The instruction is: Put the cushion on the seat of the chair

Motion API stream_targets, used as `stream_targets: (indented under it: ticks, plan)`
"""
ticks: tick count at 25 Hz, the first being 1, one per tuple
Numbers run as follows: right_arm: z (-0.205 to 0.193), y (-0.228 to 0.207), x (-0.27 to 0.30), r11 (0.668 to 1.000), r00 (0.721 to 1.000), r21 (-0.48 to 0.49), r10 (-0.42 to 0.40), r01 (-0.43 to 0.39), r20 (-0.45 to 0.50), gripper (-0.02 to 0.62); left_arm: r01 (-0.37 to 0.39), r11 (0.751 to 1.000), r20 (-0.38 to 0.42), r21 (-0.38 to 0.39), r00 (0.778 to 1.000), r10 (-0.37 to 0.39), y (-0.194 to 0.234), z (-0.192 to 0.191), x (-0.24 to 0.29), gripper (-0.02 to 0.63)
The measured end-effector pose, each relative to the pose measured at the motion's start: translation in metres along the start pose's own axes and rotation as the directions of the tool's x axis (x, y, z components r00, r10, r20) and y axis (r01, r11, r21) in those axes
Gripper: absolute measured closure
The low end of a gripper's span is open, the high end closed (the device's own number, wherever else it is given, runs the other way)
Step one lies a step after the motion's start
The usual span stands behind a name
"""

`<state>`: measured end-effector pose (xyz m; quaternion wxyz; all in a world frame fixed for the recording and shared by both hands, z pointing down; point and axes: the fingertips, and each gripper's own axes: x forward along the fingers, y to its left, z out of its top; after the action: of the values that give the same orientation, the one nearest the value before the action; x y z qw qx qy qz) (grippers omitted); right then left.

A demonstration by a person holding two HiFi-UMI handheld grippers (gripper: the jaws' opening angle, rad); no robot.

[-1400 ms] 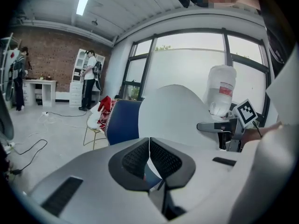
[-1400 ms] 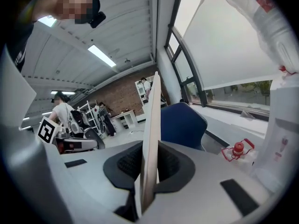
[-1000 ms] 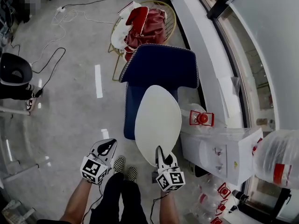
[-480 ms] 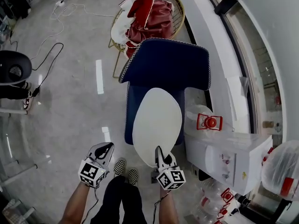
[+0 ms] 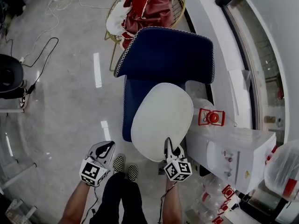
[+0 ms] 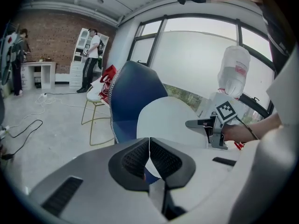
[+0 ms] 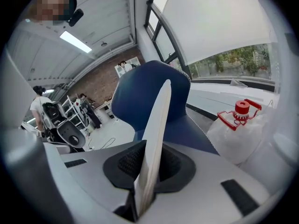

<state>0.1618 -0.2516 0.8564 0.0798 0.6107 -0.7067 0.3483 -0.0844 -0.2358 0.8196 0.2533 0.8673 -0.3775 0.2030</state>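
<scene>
A flat white oval cushion (image 5: 161,120) hangs over the front of the blue chair's seat (image 5: 133,97). My right gripper (image 5: 171,147) is shut on the cushion's near edge; in the right gripper view the cushion (image 7: 154,139) stands edge-on between the pads. The blue chair's back (image 5: 166,55) rises beyond it. My left gripper (image 5: 105,149) is shut with nothing in it, low at the left of the chair. In the left gripper view, the cushion (image 6: 168,120) and the right gripper (image 6: 212,125) show in front of the chair (image 6: 131,92).
A gold wire chair (image 5: 149,8) with red and white cloth stands behind the blue chair. Water jugs with red caps (image 5: 210,117) and a white cabinet (image 5: 233,153) crowd the right. Cables (image 5: 37,55) trail on the floor at left.
The cushion has come down closer to the seat and turned flatter, so it looks wider. Both grippers have sunk; the right one has shifted a little to the right.
</scene>
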Motion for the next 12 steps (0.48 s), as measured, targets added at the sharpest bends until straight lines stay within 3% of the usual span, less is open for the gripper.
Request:
stream_targets:
  ticks: [12]
  plan:
    - [-0.031, -0.064, 0.025, 0.997, 0.996, 0.009, -0.071, 0.071, -0.046, 0.534, 0.021, 1.000, -0.020, -0.002, 1.000, -0.021, -0.004, -0.022, 0.011, 0.587]
